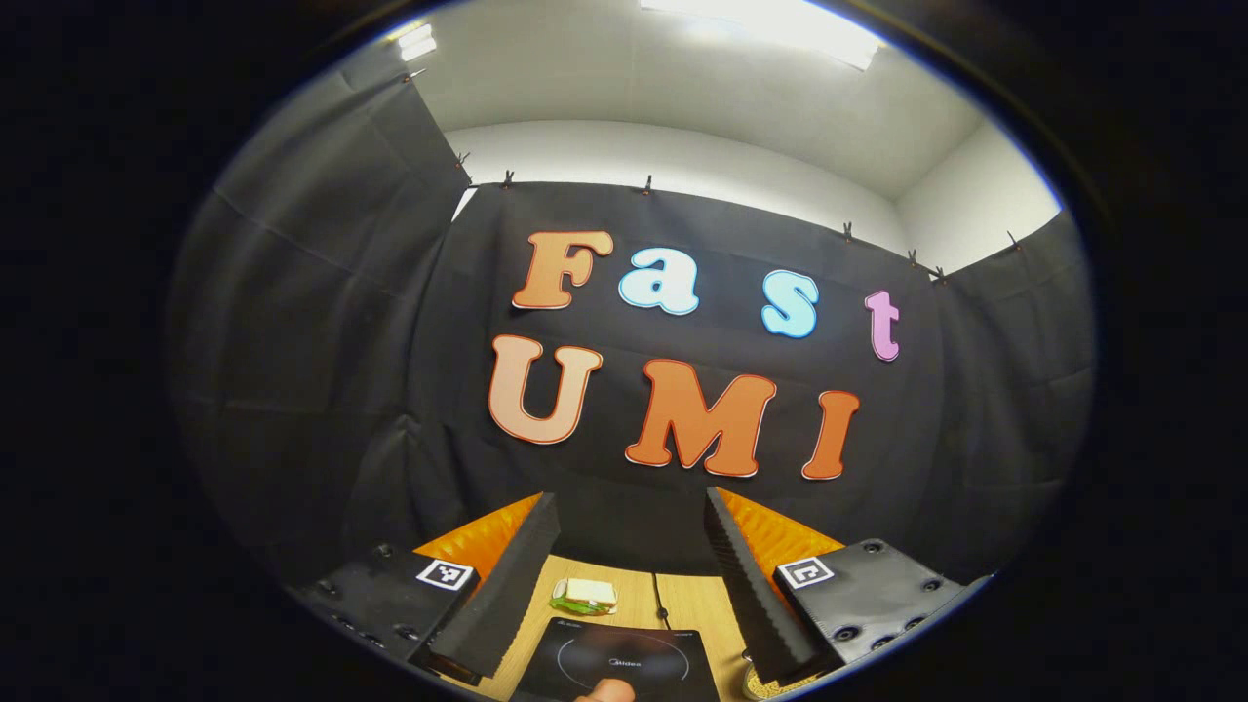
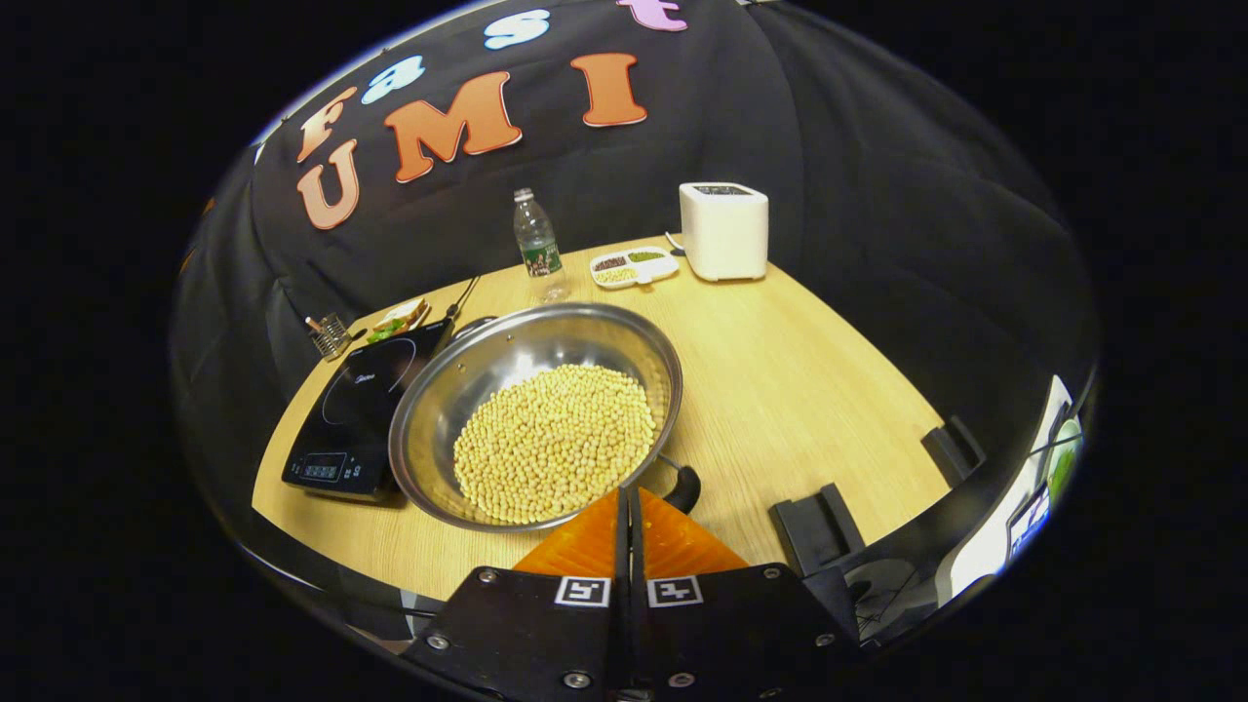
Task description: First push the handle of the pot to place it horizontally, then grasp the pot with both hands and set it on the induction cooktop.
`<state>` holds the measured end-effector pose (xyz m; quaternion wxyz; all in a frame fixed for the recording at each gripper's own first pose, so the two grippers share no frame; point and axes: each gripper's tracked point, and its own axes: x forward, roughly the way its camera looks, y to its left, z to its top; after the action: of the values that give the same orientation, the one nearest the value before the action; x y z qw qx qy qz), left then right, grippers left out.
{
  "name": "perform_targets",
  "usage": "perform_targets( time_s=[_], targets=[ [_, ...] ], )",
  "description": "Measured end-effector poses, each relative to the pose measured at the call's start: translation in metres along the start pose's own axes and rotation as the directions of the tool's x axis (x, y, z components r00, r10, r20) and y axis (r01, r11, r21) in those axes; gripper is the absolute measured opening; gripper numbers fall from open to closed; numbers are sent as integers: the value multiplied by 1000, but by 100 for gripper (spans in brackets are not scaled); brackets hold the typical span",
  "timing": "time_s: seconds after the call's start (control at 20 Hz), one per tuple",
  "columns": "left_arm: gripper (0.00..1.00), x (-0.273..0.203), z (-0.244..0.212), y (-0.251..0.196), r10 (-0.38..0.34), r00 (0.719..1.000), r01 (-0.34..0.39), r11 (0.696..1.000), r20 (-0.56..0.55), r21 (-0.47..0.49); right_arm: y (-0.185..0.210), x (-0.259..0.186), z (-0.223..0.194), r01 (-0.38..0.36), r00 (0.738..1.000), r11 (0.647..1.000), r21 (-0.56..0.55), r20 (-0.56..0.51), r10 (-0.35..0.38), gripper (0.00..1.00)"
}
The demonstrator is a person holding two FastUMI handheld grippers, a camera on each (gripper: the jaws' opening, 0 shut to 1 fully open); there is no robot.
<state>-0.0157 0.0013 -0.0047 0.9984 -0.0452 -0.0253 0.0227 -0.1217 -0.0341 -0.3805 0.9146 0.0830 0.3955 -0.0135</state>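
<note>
Right gripper view: right tool (image 2: 629, 502) pressed together beside pot (image 2: 531, 409); left tool (image 1: 632, 556) spread, empty.

The pot (image 2: 534, 414) is shiny silver steel with a black handle (image 2: 684, 486), and it carries pale yellow beans (image 2: 554, 441). The cooktop (image 2: 357, 409) is glossy black with a thin white ring printed on it. The table (image 2: 809, 390) is light wood with fine grain. The toaster (image 2: 723, 230) is white with a dark top. The bottle (image 2: 535, 242) is clear with a green label. The tray (image 2: 633, 265) is white, holding yellow, green and dark fillings. The sandwich (image 1: 586, 595) is white bread over green leaf.
</note>
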Motion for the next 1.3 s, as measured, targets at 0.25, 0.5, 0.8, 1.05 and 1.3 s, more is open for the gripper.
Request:
perform_targets(
  time_s=[0.25, 0.5, 0.8, 1.05, 1.3],
  targets=[
    [97, 2, -6, -6, -14, 1000, 14, 1000, -10, -5, 10, -15, -20, -27, 999, 1000, -4, -25, 27, 0],
    [98, 6, -13, -13, -27, 999, 26, 1000, -23, -5, 28, -18, -41, -83, 994, 996, -30, -70, 81, 0],
    [98, 6, -13, -14, -29, 999, 30, 999, -32, 14, 37, -2, -53, -102, 989, 994, -39, -114, 97, 0],
    [99, 5, -11, -15, -24, 999, 25, 999, -23, 28, 30, 4, -49, -89, 989, 996, 29, -115, 92, 0],
    [99, 6, -15, -15, -27, 999, 28, 999, -36, 22, 19, 13, -44, -58, 991, 996, 68, -114, 66, 0]
  ],
)
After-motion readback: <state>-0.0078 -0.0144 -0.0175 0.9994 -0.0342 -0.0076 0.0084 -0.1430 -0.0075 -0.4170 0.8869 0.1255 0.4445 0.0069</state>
